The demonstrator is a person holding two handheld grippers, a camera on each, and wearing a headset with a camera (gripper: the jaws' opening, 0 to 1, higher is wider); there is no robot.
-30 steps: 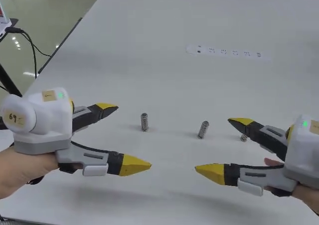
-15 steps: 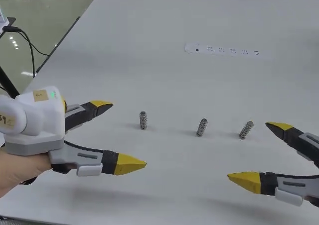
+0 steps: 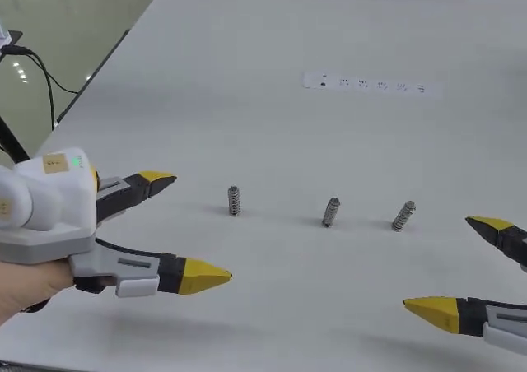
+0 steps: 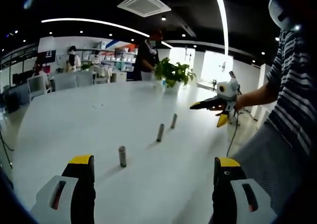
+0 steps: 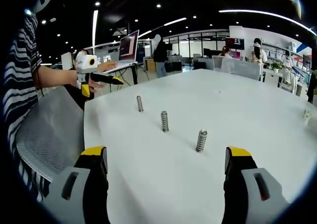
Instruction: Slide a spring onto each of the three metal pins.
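Note:
Three short metal pins stand in a row on the white table, each wearing a grey coil spring: the left spring [image 3: 234,201], the middle spring [image 3: 331,211] and the right spring [image 3: 403,216], which leans a little. They also appear as the near spring [image 4: 122,156] in the left gripper view and as the near spring [image 5: 201,140] in the right gripper view. My left gripper [image 3: 189,226] is open at the near left, empty, short of the row. My right gripper [image 3: 461,269] is open at the near right, empty, apart from the springs.
A white power strip [image 3: 366,85] lies flat farther back on the table. The table's left edge [image 3: 99,67] drops to the floor, where a black cable [image 3: 45,76] hangs. People and chairs stand far behind the table.
My right gripper has pulled back to the right and toward me, away from the right spring, which now stands in plain sight. My left gripper has drifted slightly left and down.

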